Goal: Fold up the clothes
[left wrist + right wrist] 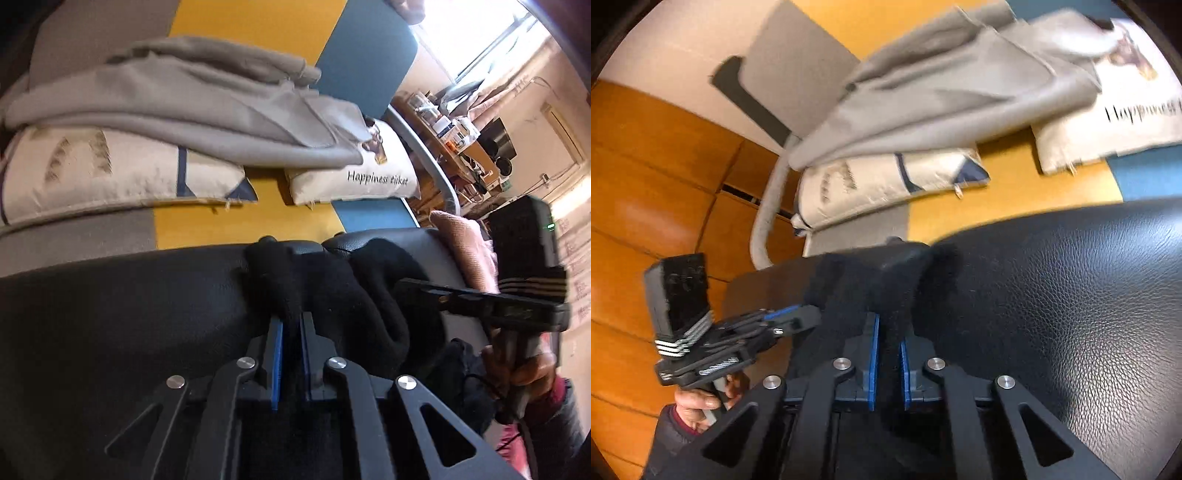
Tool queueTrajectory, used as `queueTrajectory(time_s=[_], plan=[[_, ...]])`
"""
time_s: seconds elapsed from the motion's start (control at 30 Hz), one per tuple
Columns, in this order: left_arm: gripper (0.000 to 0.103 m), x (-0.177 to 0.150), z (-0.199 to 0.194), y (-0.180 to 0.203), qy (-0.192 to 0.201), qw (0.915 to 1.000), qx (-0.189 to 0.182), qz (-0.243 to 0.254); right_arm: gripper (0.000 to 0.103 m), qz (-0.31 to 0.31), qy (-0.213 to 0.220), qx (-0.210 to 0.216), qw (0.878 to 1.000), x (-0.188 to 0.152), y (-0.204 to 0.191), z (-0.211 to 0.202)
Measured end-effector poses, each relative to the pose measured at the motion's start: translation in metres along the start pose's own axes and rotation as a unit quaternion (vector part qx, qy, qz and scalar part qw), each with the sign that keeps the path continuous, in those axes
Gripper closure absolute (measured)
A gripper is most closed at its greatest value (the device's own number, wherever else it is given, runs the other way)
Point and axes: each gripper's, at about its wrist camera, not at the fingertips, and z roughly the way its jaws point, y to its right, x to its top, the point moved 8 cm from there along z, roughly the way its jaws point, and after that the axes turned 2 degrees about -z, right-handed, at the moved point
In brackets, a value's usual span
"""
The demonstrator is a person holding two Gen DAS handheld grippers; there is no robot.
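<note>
Left claw (291,321) is pinched narrow on a fold of black knit (325,291), the cloth bunched up between the blue pads (277,354). Right claw (888,332) grips the same black knit (849,291) the same way, jaws nearly together with fabric filling the gap. The two claws sit close side by side along one edge (each shows in the other's view), so the garment is held at two points just apart, over a black leather seat (1071,295).

To do this well, I'd judge the grips should be drawn apart along the edge until the cloth between them is taut and flat, both claws kept level, before any fold is laid. Knit stretches and slips, so keep a firm pinch.

Beyond the seat, a grey garment (184,107) lies folded across two cushions (110,173) on a yellow and blue mat (236,218).
</note>
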Motion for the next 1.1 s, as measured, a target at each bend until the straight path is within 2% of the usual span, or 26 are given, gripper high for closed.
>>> queueTrajectory(time_s=[0.07, 0.13, 0.3, 0.47, 0.53, 0.6, 0.7, 0.77, 0.87, 0.9, 0.97, 1.03, 1.1], plan=[[0.096, -0.005, -0.014, 0.002, 0.024, 0.9996, -0.014, -0.009, 0.093, -0.020, 0.019, 0.012, 1.000, -0.003, -0.013, -0.015], [0.096, -0.013, -0.043, 0.006, 0.068, 0.9969, -0.034, -0.020, 0.093, -0.039, 0.032, 0.024, 0.998, -0.009, -0.029, -0.028], [0.096, -0.045, -0.112, 0.023, 0.136, 0.9884, -0.063, -0.025, 0.093, -0.087, 0.045, 0.049, 0.994, -0.044, -0.075, -0.064], [0.096, -0.096, -0.153, 0.045, 0.165, 0.9841, -0.065, -0.007, 0.093, -0.105, 0.054, 0.064, 0.991, -0.101, -0.101, -0.097], [0.096, -0.124, -0.161, 0.054, 0.168, 0.9831, -0.073, -0.006, 0.093, -0.106, 0.057, 0.065, 0.991, -0.127, -0.103, -0.109], [0.096, -0.151, -0.162, 0.062, 0.162, 0.9847, -0.063, 0.011, 0.093, -0.102, 0.061, 0.065, 0.991, -0.152, -0.100, -0.119], [0.096, -0.193, -0.147, 0.067, 0.134, 0.9886, -0.068, 0.012, 0.090, -0.090, 0.055, 0.049, 0.993, -0.191, -0.085, -0.127], [0.093, -0.217, -0.137, 0.065, 0.119, 0.9911, -0.059, 0.006, 0.089, -0.077, 0.045, 0.035, 0.995, -0.213, -0.071, -0.128], [0.092, -0.247, -0.136, 0.053, 0.108, 0.9908, -0.073, -0.035, 0.089, -0.050, 0.042, 0.021, 0.998, -0.239, -0.051, -0.132], [0.090, -0.257, -0.136, 0.049, 0.105, 0.9902, -0.078, -0.049, 0.086, -0.036, 0.047, 0.026, 0.998, -0.245, -0.046, -0.135], [0.088, -0.276, -0.135, 0.041, 0.097, 0.9884, -0.088, -0.077, 0.072, -0.009, 0.056, 0.036, 0.998, -0.257, -0.036, -0.143], [0.086, -0.289, -0.138, 0.032, 0.095, 0.9841, -0.104, -0.108, 0.052, 0.013, 0.068, 0.048, 0.996, -0.266, -0.031, -0.151], [0.083, -0.286, -0.144, 0.024, 0.104, 0.9761, -0.128, -0.142, 0.049, 0.029, 0.084, 0.057, 0.994, -0.270, -0.030, -0.157]])
